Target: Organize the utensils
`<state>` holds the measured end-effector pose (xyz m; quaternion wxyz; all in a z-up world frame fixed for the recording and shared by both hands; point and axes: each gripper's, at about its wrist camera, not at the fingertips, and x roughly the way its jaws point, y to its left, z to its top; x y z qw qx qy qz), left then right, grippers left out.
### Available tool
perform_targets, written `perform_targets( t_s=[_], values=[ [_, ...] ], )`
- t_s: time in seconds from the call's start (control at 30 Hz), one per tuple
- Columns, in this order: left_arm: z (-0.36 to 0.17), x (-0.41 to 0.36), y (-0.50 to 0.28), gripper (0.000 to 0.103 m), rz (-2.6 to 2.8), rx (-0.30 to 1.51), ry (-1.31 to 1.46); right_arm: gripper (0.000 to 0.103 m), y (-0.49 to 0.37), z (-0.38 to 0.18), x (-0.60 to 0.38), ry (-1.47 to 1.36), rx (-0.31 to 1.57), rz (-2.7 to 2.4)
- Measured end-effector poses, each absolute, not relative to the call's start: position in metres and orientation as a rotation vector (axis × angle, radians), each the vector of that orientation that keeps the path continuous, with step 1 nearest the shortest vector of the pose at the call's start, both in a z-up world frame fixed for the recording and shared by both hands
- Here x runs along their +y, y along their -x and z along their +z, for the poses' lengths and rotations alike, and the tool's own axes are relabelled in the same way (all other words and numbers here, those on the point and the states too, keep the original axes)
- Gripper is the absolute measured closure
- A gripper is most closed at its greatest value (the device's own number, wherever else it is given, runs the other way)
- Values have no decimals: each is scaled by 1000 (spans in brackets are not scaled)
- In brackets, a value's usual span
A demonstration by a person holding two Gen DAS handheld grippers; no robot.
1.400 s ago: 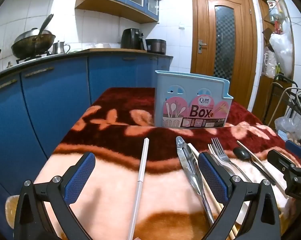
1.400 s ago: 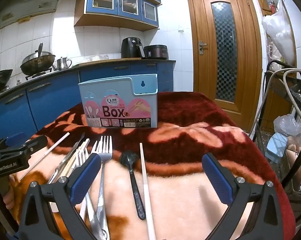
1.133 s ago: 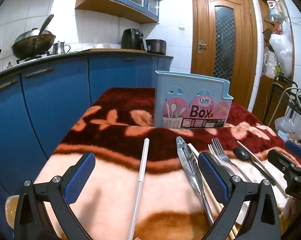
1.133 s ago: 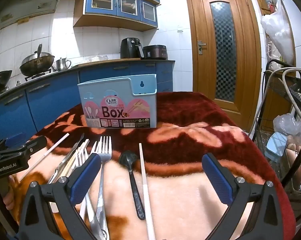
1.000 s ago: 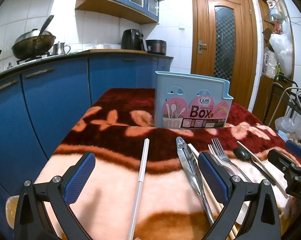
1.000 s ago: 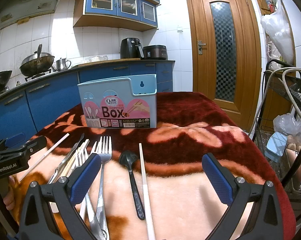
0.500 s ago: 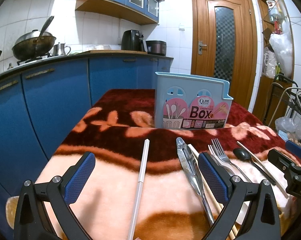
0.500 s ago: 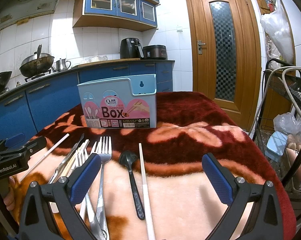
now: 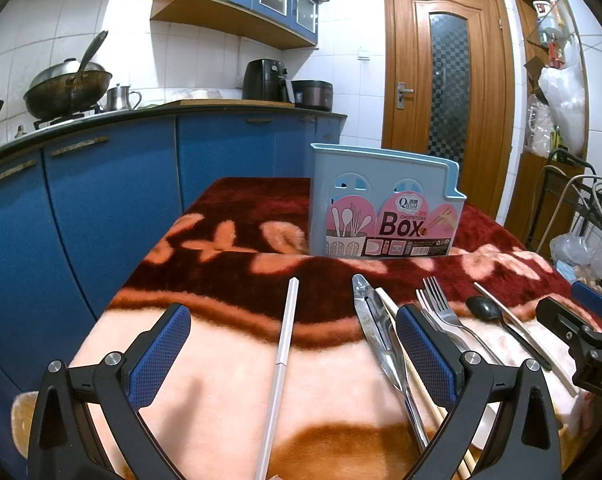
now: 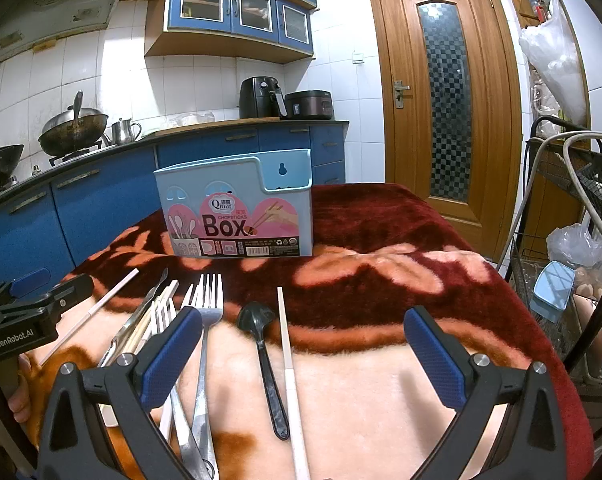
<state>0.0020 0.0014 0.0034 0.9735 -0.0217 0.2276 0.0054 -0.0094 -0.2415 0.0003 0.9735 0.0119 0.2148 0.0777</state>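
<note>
While both our grippers hover over the blanket (image 9: 221,360), the left gripper (image 9: 293,352) and right gripper (image 10: 301,344) hold their fingers wide apart, gripping nothing. At frame centre stands the blue utensil box (image 10: 237,216). Below it lie forks (image 10: 211,308), a black spoon (image 10: 261,332), tongs (image 9: 375,328) and white chopsticks (image 9: 283,344).
</note>
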Motion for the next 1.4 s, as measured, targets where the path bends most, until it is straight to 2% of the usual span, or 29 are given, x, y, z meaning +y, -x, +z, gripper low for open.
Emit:
perform_targets(
  t_s=[1.4],
  values=[
    [3,3,1,1,12,455,45,0,9,-1,-243,-31,433,157]
  ],
)
